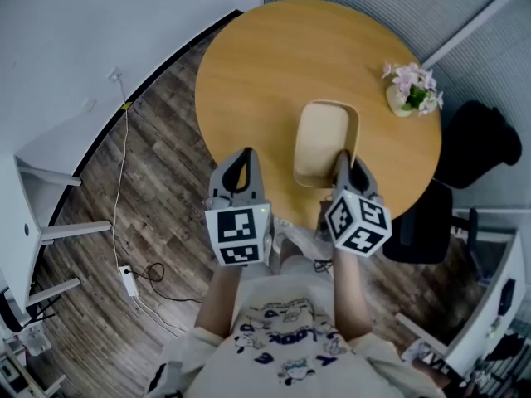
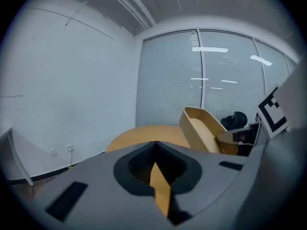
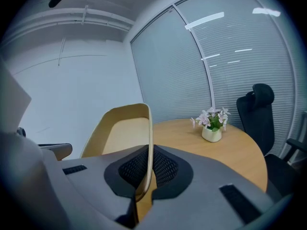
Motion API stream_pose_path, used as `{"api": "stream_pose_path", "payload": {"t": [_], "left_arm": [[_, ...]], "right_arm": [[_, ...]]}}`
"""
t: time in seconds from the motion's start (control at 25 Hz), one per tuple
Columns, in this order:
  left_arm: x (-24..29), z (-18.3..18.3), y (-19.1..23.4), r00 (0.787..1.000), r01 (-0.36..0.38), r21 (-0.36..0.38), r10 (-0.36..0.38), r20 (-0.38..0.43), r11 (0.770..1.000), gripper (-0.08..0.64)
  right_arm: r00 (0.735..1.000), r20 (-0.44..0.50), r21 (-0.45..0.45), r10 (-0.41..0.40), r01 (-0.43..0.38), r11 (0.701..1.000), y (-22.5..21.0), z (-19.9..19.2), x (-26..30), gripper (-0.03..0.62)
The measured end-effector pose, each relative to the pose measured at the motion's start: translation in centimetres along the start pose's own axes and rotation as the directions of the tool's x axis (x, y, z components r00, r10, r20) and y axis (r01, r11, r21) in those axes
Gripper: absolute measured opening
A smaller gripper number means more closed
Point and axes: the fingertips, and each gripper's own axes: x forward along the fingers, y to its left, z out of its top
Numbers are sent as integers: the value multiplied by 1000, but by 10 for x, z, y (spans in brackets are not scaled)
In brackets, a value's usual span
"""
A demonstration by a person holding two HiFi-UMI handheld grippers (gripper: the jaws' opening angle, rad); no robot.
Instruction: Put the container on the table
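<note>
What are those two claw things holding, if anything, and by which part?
The right gripper pinches the container by one wall's rim. The left gripper holds nothing.

Head view: right gripper (image 1: 343,162) covers near rt rim of container (image 1: 322,138); shirt (image 1: 286,351) cut off at btm edge.
</note>
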Motion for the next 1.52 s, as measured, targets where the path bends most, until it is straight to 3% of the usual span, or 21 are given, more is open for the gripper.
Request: {"api": "stream_pose_path", "payload": {"t": [0.68,1.52], "left_arm": [[79,-36,-9,988,-44,-28,39,-146,999,3],[123,-104,-20,949,-40,-46,24,-315,998,3]], "right_arm": [[985,-171,3,18,-18,1000,-39,-34,83,8],[928,-374,-14,-5,0,1000,-66,-109,127,8]]}}
